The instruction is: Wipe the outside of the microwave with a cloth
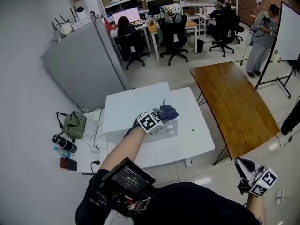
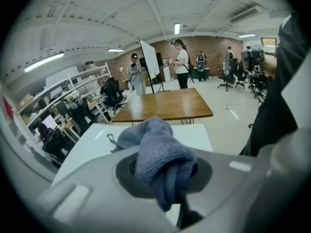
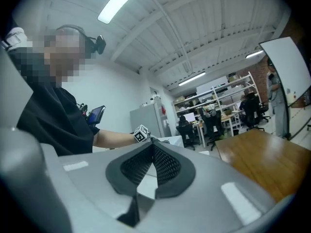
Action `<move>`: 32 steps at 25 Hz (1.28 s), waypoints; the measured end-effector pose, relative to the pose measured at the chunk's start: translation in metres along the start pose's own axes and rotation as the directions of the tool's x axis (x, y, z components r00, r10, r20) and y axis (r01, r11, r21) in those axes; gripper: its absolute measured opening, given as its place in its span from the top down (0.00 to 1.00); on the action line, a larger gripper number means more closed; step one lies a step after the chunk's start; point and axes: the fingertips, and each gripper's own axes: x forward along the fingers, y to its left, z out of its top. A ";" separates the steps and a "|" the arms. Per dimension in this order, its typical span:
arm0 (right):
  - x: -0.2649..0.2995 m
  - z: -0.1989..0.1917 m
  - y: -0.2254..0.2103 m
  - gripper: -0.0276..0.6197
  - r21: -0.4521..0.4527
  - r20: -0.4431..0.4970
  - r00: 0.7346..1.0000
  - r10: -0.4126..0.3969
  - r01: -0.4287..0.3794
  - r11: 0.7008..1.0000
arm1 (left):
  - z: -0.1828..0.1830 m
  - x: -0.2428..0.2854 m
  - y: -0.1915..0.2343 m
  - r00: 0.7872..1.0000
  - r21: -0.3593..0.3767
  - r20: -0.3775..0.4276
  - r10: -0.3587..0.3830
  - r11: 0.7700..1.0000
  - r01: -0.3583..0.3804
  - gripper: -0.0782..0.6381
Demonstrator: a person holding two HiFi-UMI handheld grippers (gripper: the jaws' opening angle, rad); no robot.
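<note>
Left tool (image 1: 160, 118) grips the cloth (image 1: 168, 112), seemingly against the microwave (image 1: 133, 109); right tool (image 3: 152, 150) clenched empty.

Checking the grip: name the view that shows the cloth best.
Left gripper view: the cloth fills the centre, pinched in the left gripper. Head view shows it small, ahead of that gripper; right gripper view shows no clear cloth.

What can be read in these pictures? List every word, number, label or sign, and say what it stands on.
Device screen at the person's chest: pale characters, too small to read.
Left marker cube, on the left tongs: square pattern, no letters.
Right marker cube, on the right tongs: the same.
Cloth in the left tongs: no print.
Nothing else legible.
</note>
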 end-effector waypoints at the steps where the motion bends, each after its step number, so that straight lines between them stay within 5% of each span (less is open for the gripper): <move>1: -0.013 -0.001 -0.010 0.95 0.009 0.001 1.000 -0.019 0.019 1.000 | 0.019 0.016 -0.006 1.000 0.010 0.007 -0.009 1.000 0.009 0.81; 8: -0.036 0.009 -0.022 0.95 0.004 0.033 0.999 -0.028 0.027 1.000 | 0.079 0.043 -0.067 0.991 0.065 0.077 -0.113 0.992 0.108 0.81; 11: -0.020 0.010 0.001 0.95 -0.011 0.028 1.000 0.012 -0.012 1.000 | 0.061 -0.001 -0.085 0.985 0.040 0.147 -0.093 0.995 0.088 0.81; 14: 0.018 0.002 0.036 0.95 -0.018 0.013 0.998 0.060 -0.060 0.998 | -0.002 -0.066 -0.080 0.975 -0.113 0.222 -0.004 0.993 0.030 0.81; 16: 0.052 -0.005 0.069 0.95 -0.007 0.006 0.995 0.100 -0.100 0.995 | -0.068 -0.118 -0.067 0.961 -0.295 0.257 0.099 0.955 -0.020 0.81; 17: 0.069 -0.008 0.087 0.95 0.001 0.000 0.992 0.124 -0.124 0.992 | -0.107 -0.143 -0.057 0.951 -0.396 0.263 0.164 0.917 -0.048 0.81; 19: 0.101 -0.015 0.127 0.95 0.005 -0.027 0.985 0.172 -0.172 0.985 | -0.188 -0.190 -0.038 0.925 -0.575 0.243 0.292 0.811 -0.105 0.81; 22: 0.142 -0.023 0.179 0.95 0.017 -0.060 0.972 0.227 -0.226 0.974 | -0.280 -0.242 -0.010 0.878 -0.732 0.189 0.439 0.659 -0.172 0.81; 24: 0.157 -0.025 0.203 0.95 0.027 -0.075 0.966 0.246 -0.244 0.969 | -0.305 -0.254 0.003 0.854 -0.781 0.186 0.487 0.600 -0.172 0.81; 26: 0.162 -0.027 0.216 0.95 0.022 -0.097 0.964 0.247 -0.247 0.969 | -0.303 -0.249 0.010 0.847 -0.794 0.207 0.490 0.589 -0.148 0.81; 32: 0.134 -0.026 0.192 0.95 0.011 -0.109 0.975 0.194 -0.194 0.981 | -0.226 -0.196 0.019 0.846 -0.758 0.295 0.444 0.648 -0.076 0.81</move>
